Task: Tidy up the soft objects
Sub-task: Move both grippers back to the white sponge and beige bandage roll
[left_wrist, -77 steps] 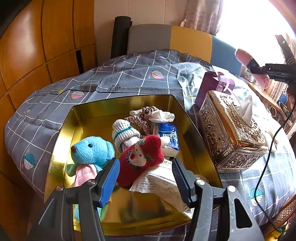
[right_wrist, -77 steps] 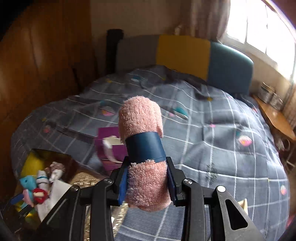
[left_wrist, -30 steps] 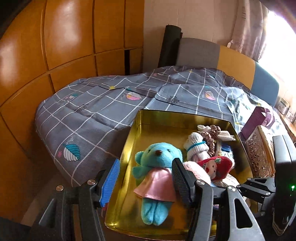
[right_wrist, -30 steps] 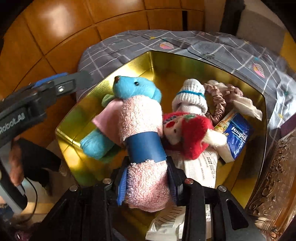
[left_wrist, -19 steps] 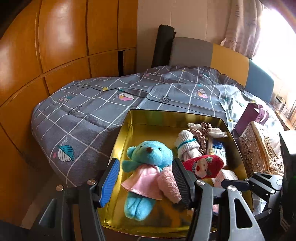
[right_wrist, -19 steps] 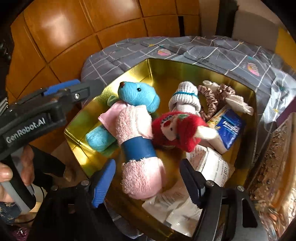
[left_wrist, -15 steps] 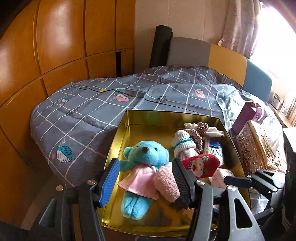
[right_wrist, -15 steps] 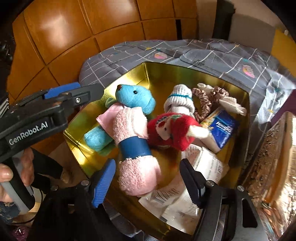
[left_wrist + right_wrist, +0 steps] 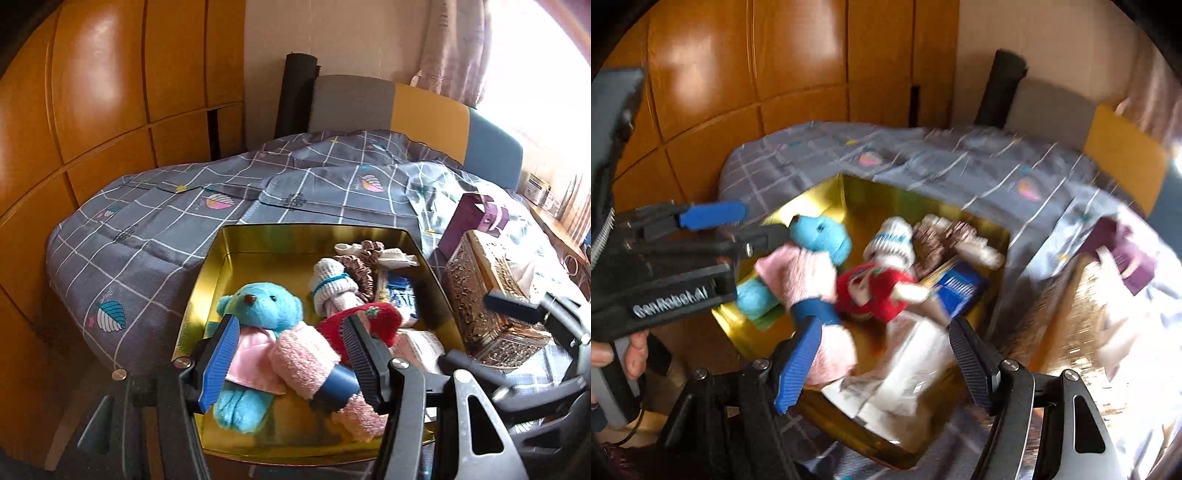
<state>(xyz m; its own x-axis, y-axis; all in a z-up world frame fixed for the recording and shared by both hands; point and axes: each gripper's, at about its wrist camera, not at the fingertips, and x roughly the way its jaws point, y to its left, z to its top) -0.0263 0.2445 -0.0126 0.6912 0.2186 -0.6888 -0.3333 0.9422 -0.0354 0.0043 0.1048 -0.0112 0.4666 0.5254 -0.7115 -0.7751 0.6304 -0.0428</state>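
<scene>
Your right gripper (image 9: 882, 354) has let go of the rolled pink terry towel with the dark blue band (image 9: 317, 373): a second ago it was clamped on that roll, within that second its jaws opened, and they now stand wide with nothing pressed between the pads. In the right wrist view the roll only overlaps the blue left pad; it lies below and beyond the jaws. It rests in the gold-coloured metal tray (image 9: 221, 266), leaning on the pink dress of the turquoise plush bear (image 9: 258, 310) and touching the red knitted doll (image 9: 373, 321) on its other side. I judge this placement done; the blur in the right view agrees with a gripper pulling back. Your left gripper (image 9: 291, 354) hangs wide open over the tray's near edge and holds nothing; bear and towel are merely seen between its pads. Already in the tray are a white rolled sock with a teal band (image 9: 332, 291), a brown fabric scrunchie (image 9: 360, 266), a blue tissue packet (image 9: 400, 295) and a white paper wrapper (image 9: 905, 365). Outside it, on the grey checked bedspread (image 9: 147, 236), remain an ornate gold tissue box (image 9: 487, 295) and a purple box (image 9: 476, 221); neither looks soft, so the sorting appears close to finished, though much of the bed is out of view.
</scene>
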